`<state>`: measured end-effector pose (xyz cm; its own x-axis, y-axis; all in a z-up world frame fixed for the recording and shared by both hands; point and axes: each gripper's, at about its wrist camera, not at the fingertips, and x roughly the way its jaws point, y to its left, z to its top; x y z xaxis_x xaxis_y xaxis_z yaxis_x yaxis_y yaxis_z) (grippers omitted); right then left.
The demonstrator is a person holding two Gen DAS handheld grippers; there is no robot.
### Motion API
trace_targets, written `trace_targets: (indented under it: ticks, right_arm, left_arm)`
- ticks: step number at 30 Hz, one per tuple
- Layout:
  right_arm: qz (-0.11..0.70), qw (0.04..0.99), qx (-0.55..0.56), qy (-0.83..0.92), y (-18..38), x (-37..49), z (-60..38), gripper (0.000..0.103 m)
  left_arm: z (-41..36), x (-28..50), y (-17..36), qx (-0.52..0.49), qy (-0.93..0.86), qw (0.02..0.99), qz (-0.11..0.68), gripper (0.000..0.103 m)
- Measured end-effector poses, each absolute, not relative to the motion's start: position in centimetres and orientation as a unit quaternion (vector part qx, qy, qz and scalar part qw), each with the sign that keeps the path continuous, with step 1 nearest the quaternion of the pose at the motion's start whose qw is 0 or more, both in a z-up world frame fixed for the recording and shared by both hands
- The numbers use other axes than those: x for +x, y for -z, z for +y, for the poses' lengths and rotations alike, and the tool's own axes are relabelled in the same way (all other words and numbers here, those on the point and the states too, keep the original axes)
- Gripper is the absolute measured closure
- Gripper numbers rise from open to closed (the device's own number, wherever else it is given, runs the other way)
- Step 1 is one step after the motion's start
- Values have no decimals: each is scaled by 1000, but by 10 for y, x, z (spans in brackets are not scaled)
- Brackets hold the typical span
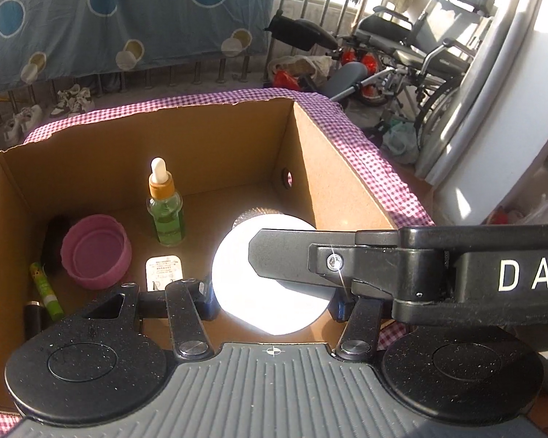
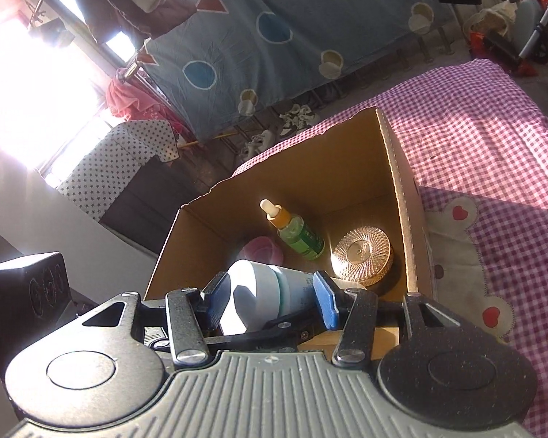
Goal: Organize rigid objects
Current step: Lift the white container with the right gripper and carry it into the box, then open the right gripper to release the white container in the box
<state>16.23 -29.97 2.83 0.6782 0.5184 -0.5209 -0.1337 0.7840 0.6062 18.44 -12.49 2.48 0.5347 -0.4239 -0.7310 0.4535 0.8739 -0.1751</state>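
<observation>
A white bottle (image 2: 263, 288) with a teal label lies level over the open cardboard box (image 1: 328, 153). My right gripper (image 2: 270, 299) is shut on it lengthwise, one blue pad on the cap and the other on the base. In the left wrist view the cap end is a glaring white disc (image 1: 274, 303), and my left gripper (image 1: 274, 304) is shut on its sides. One of the right gripper's fingers (image 1: 281, 259) crosses that disc. In the box stand a green dropper bottle (image 1: 166, 219), a pink cup (image 1: 96, 252) and a gold patterned tin (image 2: 361, 253).
A green tube (image 1: 47, 292), a dark tube (image 1: 34, 319), a small white packet (image 1: 162, 268) and a black item (image 1: 54, 241) lie on the box floor. The box sits on a purple checked cloth (image 2: 475, 138). A wheelchair (image 1: 420, 47) stands beyond.
</observation>
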Motion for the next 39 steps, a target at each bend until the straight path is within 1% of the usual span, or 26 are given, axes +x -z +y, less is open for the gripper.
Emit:
trace_targets:
  ticks: [5, 18, 21, 24, 29, 30, 31, 32, 33, 34, 35, 36, 39]
  right_arm:
    - [353, 871, 279, -196, -29, 160, -302, 47]
    - [350, 873, 280, -190, -32, 166, -307, 45]
    - [341, 877, 282, -189, -34, 164, -310, 41]
    - [337, 879, 282, -186, -34, 163, -312, 41]
    - [330, 883, 280, -178, -36, 158, -313, 41]
    - [327, 885, 281, -175, -37, 156, -315, 41]
    - [321, 887, 283, -173, -39, 152, -316, 41]
    - [314, 889, 285, -171, -40, 148, -319, 41]
    - [307, 891, 288, -168, -42, 144, -321, 41]
    - [298, 894, 291, -165, -43, 138, -323, 40]
    - [290, 896, 294, -161, -46, 132, -326, 40]
    - [281, 899, 298, -158, -48, 126, -328, 40]
    - [258, 907, 302, -144, -56, 105, -332, 39]
  left_arm:
    - [-127, 185, -31, 27, 252, 874, 414, 50]
    - [-131, 197, -27, 38, 253, 852, 456, 50]
    - [-133, 199, -24, 39, 251, 849, 464, 50]
    - [-136, 200, -19, 41, 245, 847, 470, 49]
    - [-143, 199, -15, 59, 246, 851, 460, 47]
    - [-144, 197, -17, 61, 247, 854, 455, 45]
    - [-143, 195, -19, 59, 250, 857, 446, 39]
    - [-142, 193, -21, 58, 253, 860, 439, 35]
    - [-140, 190, -24, 56, 256, 865, 427, 26]
    - [-138, 185, -28, 52, 259, 873, 410, 21]
    - [-136, 181, -32, 51, 261, 879, 397, 18]
    - [-134, 178, -36, 50, 260, 884, 386, 13]
    - [-126, 165, -48, 38, 258, 899, 351, 8]
